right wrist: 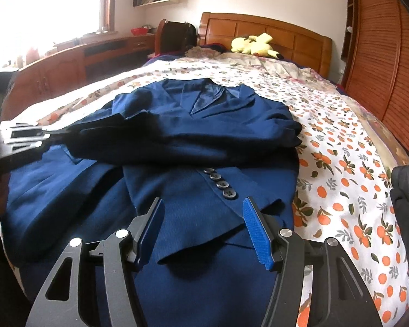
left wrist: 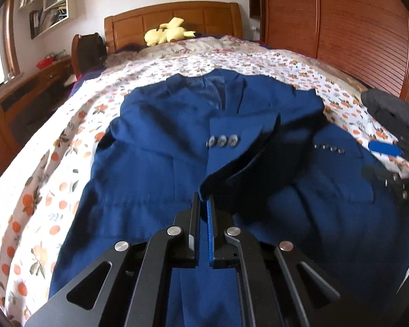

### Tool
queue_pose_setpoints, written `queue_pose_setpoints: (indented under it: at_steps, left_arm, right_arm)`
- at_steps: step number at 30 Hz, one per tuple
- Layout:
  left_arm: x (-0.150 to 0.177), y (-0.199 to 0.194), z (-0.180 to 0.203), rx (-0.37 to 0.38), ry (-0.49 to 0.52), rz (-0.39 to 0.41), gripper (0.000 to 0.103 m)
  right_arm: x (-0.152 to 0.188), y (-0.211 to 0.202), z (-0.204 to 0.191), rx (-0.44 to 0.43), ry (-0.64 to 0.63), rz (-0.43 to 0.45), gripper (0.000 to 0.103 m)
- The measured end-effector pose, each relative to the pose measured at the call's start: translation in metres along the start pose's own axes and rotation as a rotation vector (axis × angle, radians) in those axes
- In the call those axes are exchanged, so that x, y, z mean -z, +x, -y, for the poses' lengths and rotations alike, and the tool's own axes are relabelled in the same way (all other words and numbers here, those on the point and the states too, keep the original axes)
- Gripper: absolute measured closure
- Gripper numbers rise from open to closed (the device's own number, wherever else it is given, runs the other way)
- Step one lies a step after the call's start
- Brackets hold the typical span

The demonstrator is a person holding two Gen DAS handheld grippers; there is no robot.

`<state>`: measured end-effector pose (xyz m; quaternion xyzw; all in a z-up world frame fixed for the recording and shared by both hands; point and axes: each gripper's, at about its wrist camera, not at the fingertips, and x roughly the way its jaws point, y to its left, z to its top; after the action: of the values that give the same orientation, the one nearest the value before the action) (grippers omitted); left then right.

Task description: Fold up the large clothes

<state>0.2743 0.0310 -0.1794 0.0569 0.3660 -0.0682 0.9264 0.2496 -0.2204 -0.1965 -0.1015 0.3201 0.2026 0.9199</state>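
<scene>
A large blue suit jacket [left wrist: 161, 136] lies face up on the bed, collar toward the headboard; it also shows in the right wrist view [right wrist: 204, 125]. My left gripper [left wrist: 203, 200] is shut on the cuff end of a sleeve [left wrist: 220, 147] with three buttons, held lifted over the jacket's middle. In the right wrist view that sleeve [right wrist: 177, 139] stretches across the chest to the left gripper [right wrist: 24, 139]. My right gripper [right wrist: 203, 207] is open and empty, just above the other sleeve's buttoned cuff [right wrist: 220, 185]. It shows at the right edge of the left wrist view [left wrist: 387, 150].
The bed has a white sheet with an orange-fruit print [left wrist: 41, 190]. A yellow plush toy [left wrist: 167, 31] lies by the wooden headboard [left wrist: 174, 16]. A wooden wardrobe [left wrist: 340, 27] stands on the right, low wooden cabinets [right wrist: 68, 65] on the left. A dark garment [right wrist: 406, 196] lies at the right bed edge.
</scene>
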Motion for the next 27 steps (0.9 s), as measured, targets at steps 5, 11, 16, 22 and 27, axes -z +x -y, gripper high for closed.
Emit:
queue_pose_setpoints:
  at_steps: [5, 11, 16, 22, 27]
  left_arm:
    - [0.015, -0.006, -0.004, 0.011, -0.01, -0.016, 0.094]
    - [0.012, -0.024, -0.001, 0.012, -0.007, 0.006, 0.092]
    - [-0.011, -0.041, 0.011, 0.026, 0.008, 0.069, 0.072]
    - [-0.049, -0.022, 0.038, 0.063, 0.043, 0.067, 0.056]
    - [-0.072, 0.021, 0.061, 0.08, 0.077, -0.008, 0.056]
  right_arm:
    - [-0.002, 0.003, -0.002, 0.0, -0.007, 0.0, 0.046]
    - [-0.001, 0.001, -0.001, 0.002, -0.006, 0.0, 0.046]
    - [0.001, -0.002, 0.004, 0.005, 0.001, 0.004, 0.046]
    - [0.005, -0.009, 0.01, 0.007, 0.006, 0.013, 0.046]
    - [0.007, -0.012, 0.014, 0.005, 0.009, 0.012, 0.046]
